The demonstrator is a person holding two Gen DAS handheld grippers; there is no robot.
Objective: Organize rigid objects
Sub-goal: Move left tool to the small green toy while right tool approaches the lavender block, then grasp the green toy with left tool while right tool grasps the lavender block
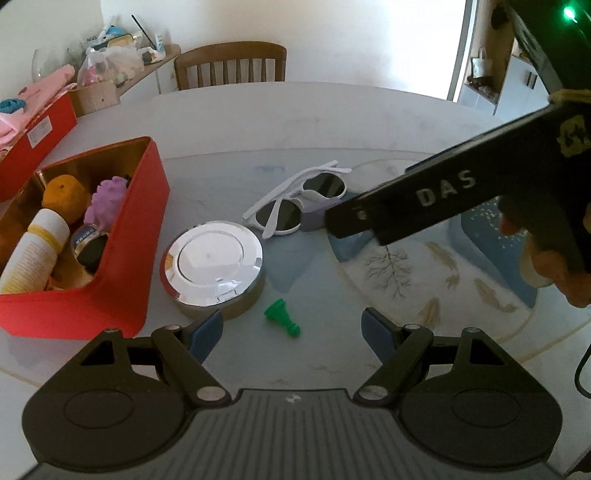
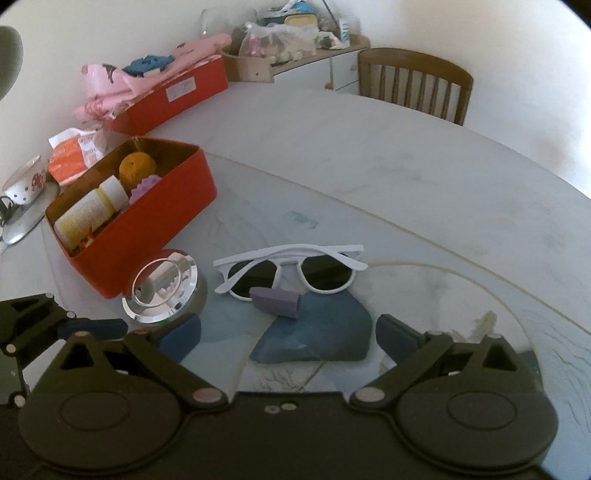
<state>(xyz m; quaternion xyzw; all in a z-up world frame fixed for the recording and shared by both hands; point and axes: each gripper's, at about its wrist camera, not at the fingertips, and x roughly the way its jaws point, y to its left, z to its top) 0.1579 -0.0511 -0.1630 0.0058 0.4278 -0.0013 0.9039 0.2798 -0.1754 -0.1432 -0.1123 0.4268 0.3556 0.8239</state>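
A red open box (image 1: 147, 236) (image 2: 166, 236) holds an orange (image 1: 62, 194), a purple spiky ball (image 1: 109, 197), a white bottle (image 1: 37, 251) and a small jar. On the glass table lie a round chrome tin (image 1: 214, 262) (image 2: 164, 288), white sunglasses (image 1: 295, 206) (image 2: 291, 271), a lilac block (image 1: 316, 216) (image 2: 277, 301) and a green chess pawn (image 1: 280, 317). My left gripper (image 1: 291, 332) is open, just above the pawn. My right gripper (image 2: 288, 338) is open and empty, just short of the lilac block; its body shows in the left wrist view (image 1: 443, 195).
A second red box (image 2: 173, 99) with pink cloth sits at the far left. A wooden chair (image 1: 231, 66) stands behind the table. A cluttered shelf (image 2: 295, 33) lines the wall. A cup (image 2: 24, 182) and orange packet (image 2: 74, 155) lie left of the box.
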